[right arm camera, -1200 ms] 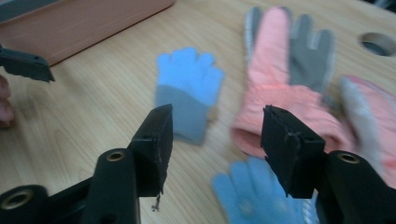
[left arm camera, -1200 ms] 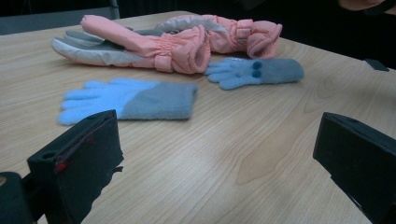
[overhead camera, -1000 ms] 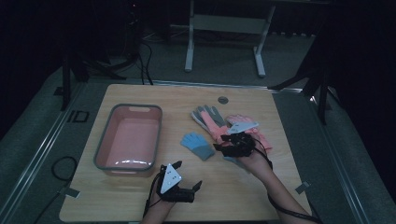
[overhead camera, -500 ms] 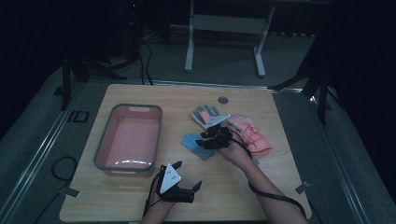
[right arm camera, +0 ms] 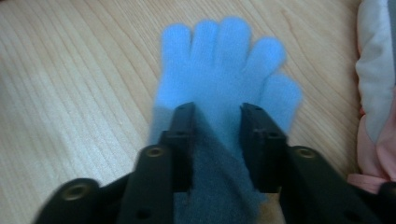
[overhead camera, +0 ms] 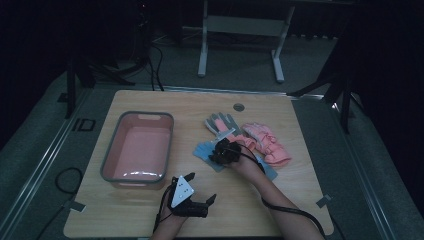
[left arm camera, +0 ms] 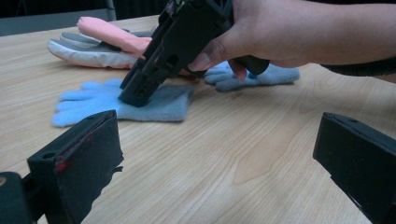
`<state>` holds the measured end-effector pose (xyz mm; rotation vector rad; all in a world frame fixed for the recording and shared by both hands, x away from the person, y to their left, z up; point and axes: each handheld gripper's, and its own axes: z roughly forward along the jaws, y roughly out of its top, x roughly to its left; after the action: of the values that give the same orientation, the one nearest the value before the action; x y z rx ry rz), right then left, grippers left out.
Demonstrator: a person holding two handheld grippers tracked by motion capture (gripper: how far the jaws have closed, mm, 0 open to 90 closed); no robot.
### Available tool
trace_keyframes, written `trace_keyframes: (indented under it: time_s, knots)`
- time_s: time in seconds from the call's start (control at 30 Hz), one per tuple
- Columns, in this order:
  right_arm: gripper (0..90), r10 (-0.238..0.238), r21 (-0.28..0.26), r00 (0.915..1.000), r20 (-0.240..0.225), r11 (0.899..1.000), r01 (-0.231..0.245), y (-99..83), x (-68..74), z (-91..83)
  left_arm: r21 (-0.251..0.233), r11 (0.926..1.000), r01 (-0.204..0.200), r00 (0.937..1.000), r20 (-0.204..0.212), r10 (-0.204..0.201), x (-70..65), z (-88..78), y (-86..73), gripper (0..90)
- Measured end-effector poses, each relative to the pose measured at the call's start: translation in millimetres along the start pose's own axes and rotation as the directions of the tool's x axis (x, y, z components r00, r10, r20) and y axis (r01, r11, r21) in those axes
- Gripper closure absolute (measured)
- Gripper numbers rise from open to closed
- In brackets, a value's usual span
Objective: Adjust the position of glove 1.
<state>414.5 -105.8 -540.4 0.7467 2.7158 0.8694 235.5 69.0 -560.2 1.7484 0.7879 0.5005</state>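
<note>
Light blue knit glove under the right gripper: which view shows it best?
The right gripper view: the light blue knit glove lies flat between that gripper's fingers. The left gripper view shows it side-on; in the high view it is small.

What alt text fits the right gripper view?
The right claw pinches a ridge of a blue glove between its two black jaws, which have just been closing. The glove lies flat on a wooden table, fingers pointing away; a pink glove edges the right side.
</note>
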Motion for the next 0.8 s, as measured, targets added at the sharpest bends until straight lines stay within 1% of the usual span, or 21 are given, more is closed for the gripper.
trace_keyframes:
  time_s: [0.03, 0.07, 0.13, 0.17, 0.2, 0.23, 0.27, 0.3, 0.33, 0.37, 0.4, 0.43, 0.53, 0.57, 0.6, 0.63, 0.67, 0.7, 0.73, 0.77, 0.8]
  knots:
    - [79.8, -0.001, -0.006, 1.0, 0.004, 1.0, 0.001, -0.3, 1.0, 0.3, -0.002, 1.0, 0.003, 1.0, -0.002, -0.003, 0.0, -0.1, -0.1, 1.2]
    - [83.3, 0.023, -0.011, 0.9995, 0.022, 1.0, -0.023, -0.1, 3.6, 0.6, -0.003, 1.0, 0.007, 1.0, -0.003, -0.007, 0.4, -0.2, -0.1, 1.2]
    - [84.9, 0.066, -0.014, 0.9971, 0.039, 0.998, -0.066, 1.2, 5.9, -0.7, -0.005, 0.9999, 0.012, 0.9999, -0.006, -0.012, 0.9, -0.3, -0.2, 1.2]
    - [85.3, 0.076, -0.024, 0.9957, 0.053, 0.997, -0.075, 1.9, 8.6, -4.5, -0.006, 0.9999, 0.015, 0.9999, -0.006, -0.015, 1.1, -0.4, -0.2, 1.2]
    - [85.3, 0.076, -0.024, 0.9957, 0.053, 0.997, -0.075, 1.9, 8.6, -4.5, -0.006, 0.9999, 0.015, 0.9999, -0.006, -0.015, 1.1, -0.4, -0.2, 1.2]
    - [85.3, 0.096, -0.04, 0.9934, 0.063, 0.995, -0.093, 2.6, 11.1, -10.2, -0.006, 0.9999, 0.015, 0.9999, -0.006, -0.015, 1.1, -0.4, -0.2, 1.2]
    - [85.5, 0.155, -0.084, 0.9858, 0.064, 0.985, -0.149, 3.5, 14.5, -26.0, -0.012, 0.9999, 0.012, 0.9999, -0.008, -0.013, 1.2, -0.9, -0.4, 1.2]
    - [85.5, 0.184, -0.111, 0.9813, 0.059, 0.978, -0.176, 3.6, 15.7, -34.6, -0.012, 0.9999, 0.012, 0.9999, -0.008, -0.013, 1.2, -0.9, -0.4, 1.2]
    - [85.5, 0.211, -0.133, 0.9753, 0.066, 0.971, -0.201, 3.9, 18.0, -45.6, -0.017, 0.9998, 0.007, 0.9998, -0.017, -0.007, 0.4, -1.0, -0.5, 1.2]
    - [85.5, 0.237, -0.157, 0.9676, 0.087, 0.962, -0.222, 3.6, 20.7, -56.6, -0.013, 0.9999, 0.001, 0.9998, -0.022, -0.001, 0.4, -1.1, -0.5, 1.2]
    - [85.5, 0.237, -0.157, 0.9676, 0.087, 0.962, -0.222, 3.6, 20.7, -56.6, -0.013, 0.9999, 0.001, 0.9998, -0.022, -0.001, 0.4, -1.1, -0.5, 1.2]
    - [85.6, 0.281, -0.182, 0.9521, 0.122, 0.949, -0.257, 1.9, 27.6, -78.2, -0.018, 0.9998, 0.005, 0.9997, -0.023, -0.005, -0.1, -0.7, -0.4, 1.2]
    - [85.6, 0.32, -0.215, 0.9337, 0.161, 0.935, -0.283, -3.7, 37.5, -97.6, -0.017, 0.9999, 0.004, 0.9997, -0.023, -0.004, 0.0, -0.6, -0.4, 1.2]
    - [85.6, 0.335, -0.232, 0.9262, 0.173, 0.928, -0.293, -6.4, 41.5, -102.8, -0.016, 0.9999, 0.004, 0.9997, -0.025, -0.004, -0.1, -0.5, -0.3, 1.2]
    - [85.6, 0.335, -0.232, 0.9262, 0.173, 0.928, -0.293, -6.4, 41.5, -102.8, -0.016, 0.9999, 0.004, 0.9997, -0.025, -0.004, -0.1, -0.5, -0.3, 1.2]
    - [85.6, 0.334, -0.231, 0.9227, 0.193, 0.929, -0.288, -8.7, 45.7, -106.1, -0.015, 0.9999, 0.005, 0.9997, -0.024, -0.005, -0.1, -0.4, -0.3, 1.2]
    - [85.7, 0.362, -0.246, 0.9094, 0.205, 0.918, -0.31, -16.6, 53.4, -110.5, -0.016, 0.9998, 0.006, 0.9997, -0.025, -0.006, 0.1, -0.4, -0.3, 1.2]
    - [85.8, 0.368, -0.24, 0.9062, 0.208, 0.917, -0.317, -19.4, 56.0, -110.4, -0.017, 0.9998, 0.007, 0.9997, -0.025, -0.007, 0.2, -0.3, -0.3, 1.2]
    - [85.9, 0.388, -0.241, 0.8974, 0.21, 0.91, -0.337, -24.2, 59.7, -109.7, -0.019, 0.9998, 0.009, 0.9996, -0.025, -0.009, 0.3, -0.4, -0.4, 1.2]
    - [85.9, 0.406, -0.238, 0.8937, 0.192, 0.903, -0.359, -29.0, 63.7, -108.0, -0.02, 0.9998, 0.007, 0.9996, -0.027, -0.008, 0.5, -0.5, -0.4, 1.2]
    - [85.9, 0.411, -0.228, 0.8908, 0.195, 0.902, -0.366, -33.0, 67.8, -105.5, -0.02, 0.9998, 0.005, 0.9996, -0.027, -0.005, 0.6, -0.6, -0.4, 1.2]
